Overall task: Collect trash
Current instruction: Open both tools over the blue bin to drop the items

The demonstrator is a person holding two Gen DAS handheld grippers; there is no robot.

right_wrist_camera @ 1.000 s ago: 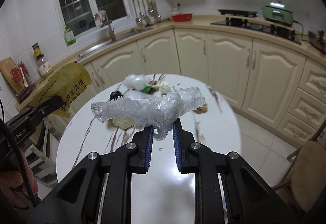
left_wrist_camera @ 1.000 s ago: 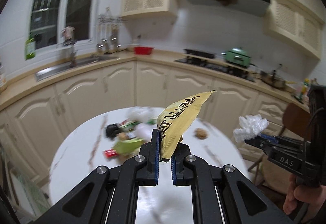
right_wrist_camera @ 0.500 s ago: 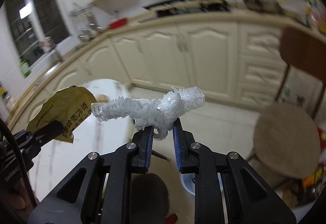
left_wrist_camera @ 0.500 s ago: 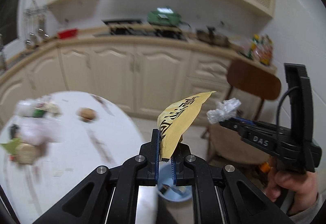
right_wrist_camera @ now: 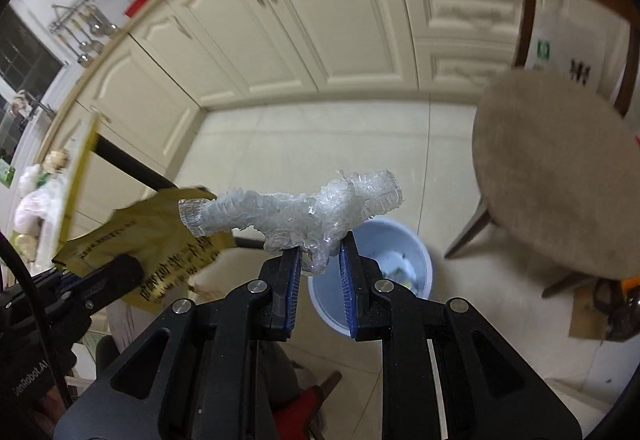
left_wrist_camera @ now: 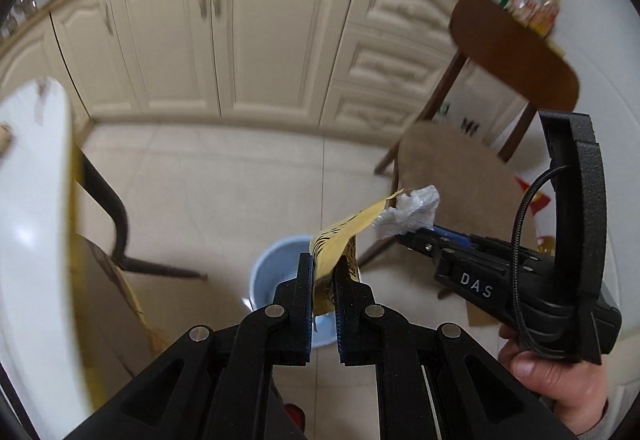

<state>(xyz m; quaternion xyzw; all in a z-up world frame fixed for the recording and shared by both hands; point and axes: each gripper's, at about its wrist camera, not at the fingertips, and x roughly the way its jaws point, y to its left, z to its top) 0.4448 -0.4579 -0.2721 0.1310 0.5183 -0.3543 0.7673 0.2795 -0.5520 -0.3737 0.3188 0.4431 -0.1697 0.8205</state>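
Observation:
My left gripper is shut on a yellow snack wrapper with black print. It hangs over a pale blue trash bin on the floor. In the right wrist view the same wrapper shows at the left, held by the left gripper. My right gripper is shut on a crumpled clear plastic wrap, just above and left of the bin, which holds some scraps. The right gripper with its plastic wrap also appears in the left wrist view, held by a hand.
A wooden chair with a round beige seat stands right of the bin. The white round table with more trash is at the left, with a dark chair under it. Cream cabinets line the far side.
Both grippers have swung away from the table and tipped down toward the floor. The blue bin now lies under them. Each keeps its hold on its piece of trash.

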